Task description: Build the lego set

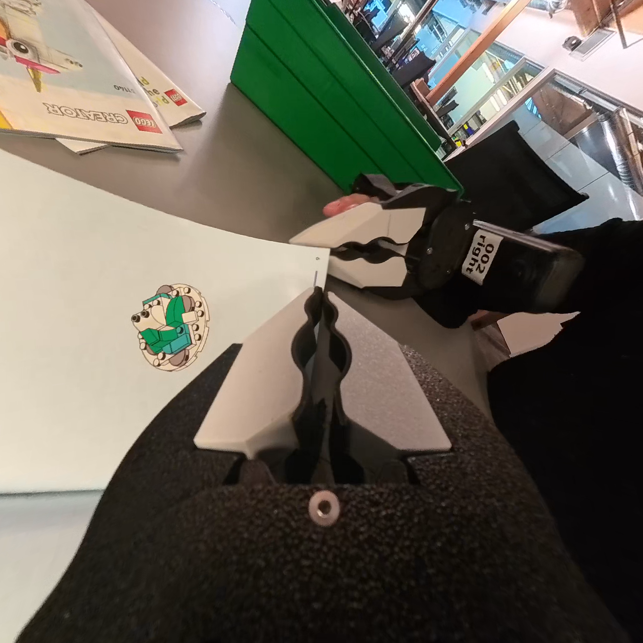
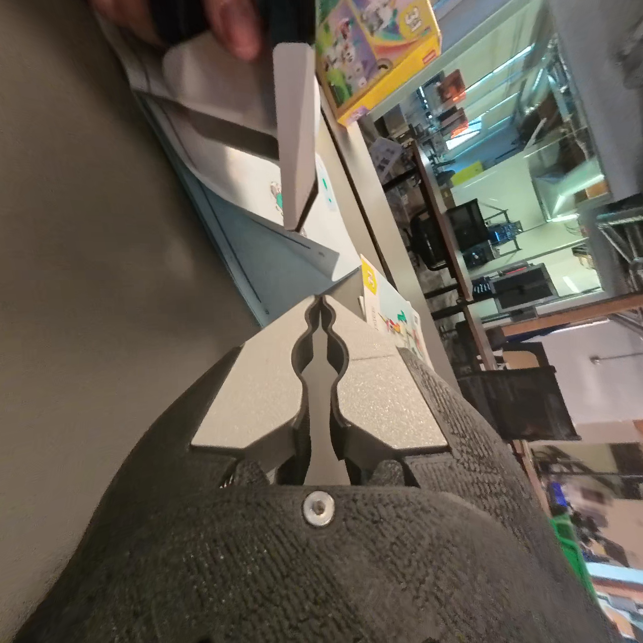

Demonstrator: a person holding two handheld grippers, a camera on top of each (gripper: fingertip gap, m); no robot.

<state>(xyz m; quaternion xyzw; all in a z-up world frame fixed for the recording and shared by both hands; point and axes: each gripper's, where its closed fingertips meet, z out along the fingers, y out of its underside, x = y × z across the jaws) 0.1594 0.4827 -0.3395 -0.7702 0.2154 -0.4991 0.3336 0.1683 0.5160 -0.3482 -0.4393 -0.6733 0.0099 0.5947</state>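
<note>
Grey tabletop (image 1: 215,167) below a workshop background, green bin (image 1: 334,97) at upper centre, contents hidden. Left gripper (image 1: 318,290) pinching the open instruction page (image 1: 104,278) corner at centre frame; right gripper (image 2: 320,299) closed, empty.

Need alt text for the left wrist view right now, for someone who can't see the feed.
The left gripper, shut, pinches the corner of an open instruction page showing a green-and-white model. The right gripper, shut, sits at the same corner, with closed booklets and a green bin behind.

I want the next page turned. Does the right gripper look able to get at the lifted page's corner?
Probably yes. The right gripper sits closed right beside the page corner, with bare table between. The left gripper already pinches that edge, crowding it slightly.
</note>
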